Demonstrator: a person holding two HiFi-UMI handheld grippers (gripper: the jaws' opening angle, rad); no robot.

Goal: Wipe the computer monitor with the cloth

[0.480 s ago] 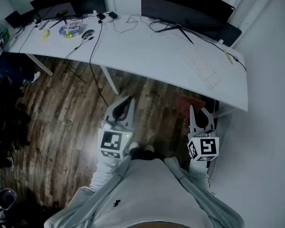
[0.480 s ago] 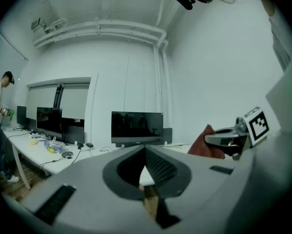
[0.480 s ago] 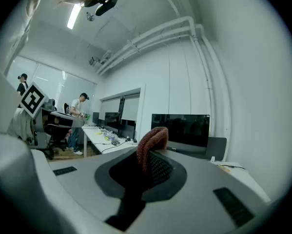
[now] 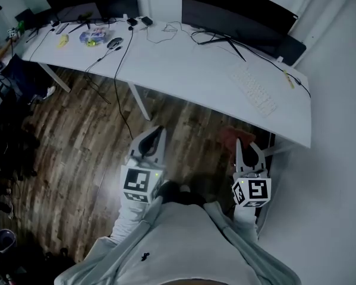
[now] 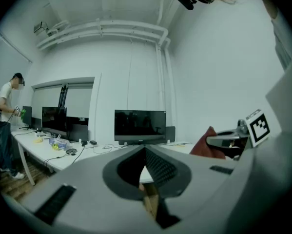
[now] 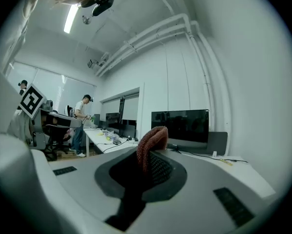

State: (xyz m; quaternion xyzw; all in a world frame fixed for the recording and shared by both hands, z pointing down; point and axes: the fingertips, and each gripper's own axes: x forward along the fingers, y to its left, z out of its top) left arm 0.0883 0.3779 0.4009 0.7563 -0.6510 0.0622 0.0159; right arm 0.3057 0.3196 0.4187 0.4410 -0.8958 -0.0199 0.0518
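Two tools: R tool (image 6: 148, 161) pinches bunched reddish knit cloth (image 6: 153, 139), L tool (image 5: 145, 152) closed, empty.

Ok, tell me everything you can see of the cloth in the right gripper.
The cloth is reddish-brown with a coarse, knitted-looking weave, bunched into a rounded fold. The jaws of the right gripper are shut on its lower part; the rest sticks up past their tips. In the head view it is a dull red patch over the wooden floor, short of the white desk. Only the jaws touch it.
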